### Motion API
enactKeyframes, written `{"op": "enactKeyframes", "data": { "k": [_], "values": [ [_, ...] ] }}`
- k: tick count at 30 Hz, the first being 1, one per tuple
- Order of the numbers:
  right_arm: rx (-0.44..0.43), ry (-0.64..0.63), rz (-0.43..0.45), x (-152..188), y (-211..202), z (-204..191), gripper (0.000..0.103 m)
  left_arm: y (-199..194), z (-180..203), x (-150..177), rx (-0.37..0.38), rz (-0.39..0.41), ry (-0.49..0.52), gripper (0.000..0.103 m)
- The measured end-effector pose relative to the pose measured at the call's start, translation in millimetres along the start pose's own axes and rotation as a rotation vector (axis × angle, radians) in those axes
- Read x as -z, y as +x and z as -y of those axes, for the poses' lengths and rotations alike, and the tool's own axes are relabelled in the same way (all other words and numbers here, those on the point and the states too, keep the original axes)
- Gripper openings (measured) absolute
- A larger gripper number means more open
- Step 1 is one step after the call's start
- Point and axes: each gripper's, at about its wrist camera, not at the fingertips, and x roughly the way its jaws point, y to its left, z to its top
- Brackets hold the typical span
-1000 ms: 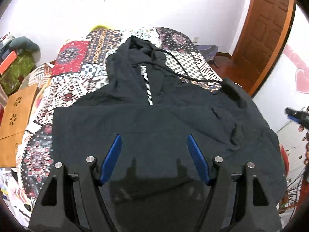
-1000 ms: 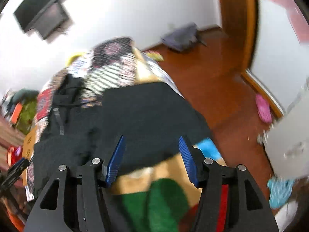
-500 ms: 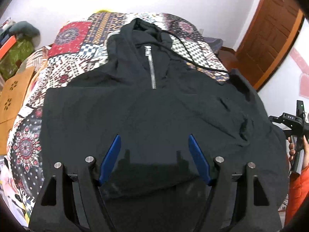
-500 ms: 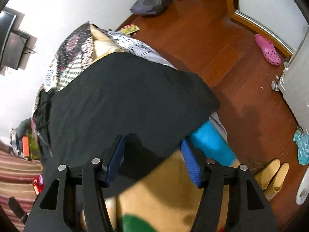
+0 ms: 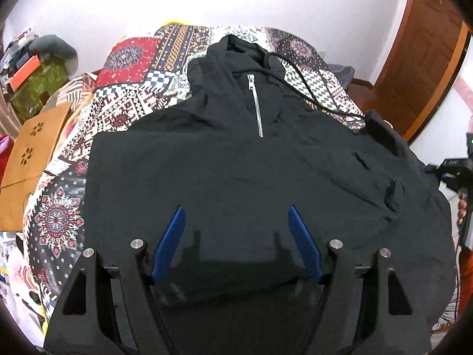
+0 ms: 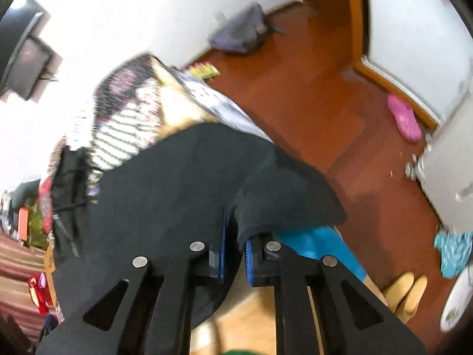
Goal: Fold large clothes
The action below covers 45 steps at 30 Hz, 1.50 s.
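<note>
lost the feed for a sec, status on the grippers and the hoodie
Left gripper open, over the hoodie hem. Right gripper shut on the hoodie's edge. Hoodie flat on the bed, drawstring trailing loose.

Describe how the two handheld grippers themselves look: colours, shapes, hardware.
Both look alike. The left gripper has matte black, angular finger frames with triangular cut-outs, round silver pins at the joints, and flat blue pads. The right gripper has the same black frames, silver pins and blue pads. No cables or markings show.
</note>
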Motion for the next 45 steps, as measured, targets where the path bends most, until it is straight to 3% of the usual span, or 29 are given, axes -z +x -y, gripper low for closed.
{"op": "enactKeyframes", "data": {
  "k": [4, 9, 14, 17, 21, 26, 29, 34, 38, 45],
  "values": [
    [-0.080, -0.137, 0.103, -2.1, -51.3, -56.3, 0.008, -11.7, -5.6, 2.8, -0.001, 0.027, 0.006, 0.071],
    [-0.256, -0.316, 0.127, 24.8, -90.4, -133.4, 0.008, -24.3, -12.3, 5.9, 0.016, 0.052, 0.002, 0.071],
    [-0.287, -0.453, 0.049, 67.0, -66.8, -188.4, 0.008, -36.4, -19.9, 13.1, 0.035, 0.069, -0.004, 0.071],
    [-0.265, -0.492, -0.074, 96.3, -26.5, -204.2, 0.008, -42.7, -24.2, 19.1, 0.047, 0.074, -0.004, 0.071],
    [-0.234, -0.512, -0.209, 130.5, 10.2, -209.1, 0.009, -46.6, -31.0, 28.9, 0.059, 0.066, 0.001, 0.071],
    [-0.175, -0.523, -0.263, 146.7, 16.6, -206.3, 0.014, -46.1, -39.3, 38.3, 0.063, 0.051, -0.011, 0.073],
    [-0.221, -0.481, -0.313, 145.0, 7.3, -202.6, 0.033, -44.5, -42.4, 42.5, 0.064, 0.042, -0.024, 0.073],
    [-0.228, -0.531, -0.243, 142.2, -23.8, -205.0, 0.038, -45.6, -38.8, 41.9, 0.062, 0.044, -0.021, 0.073],
    [-0.231, -0.503, -0.160, 127.2, -42.0, -191.1, 0.039, -47.9, -33.1, 38.7, 0.062, 0.051, -0.011, 0.073],
    [-0.226, -0.271, -0.076, 78.3, -46.6, -132.6, 0.039, -50.9, -22.4, 32.3, 0.063, 0.066, 0.004, 0.073]
  ]
}}
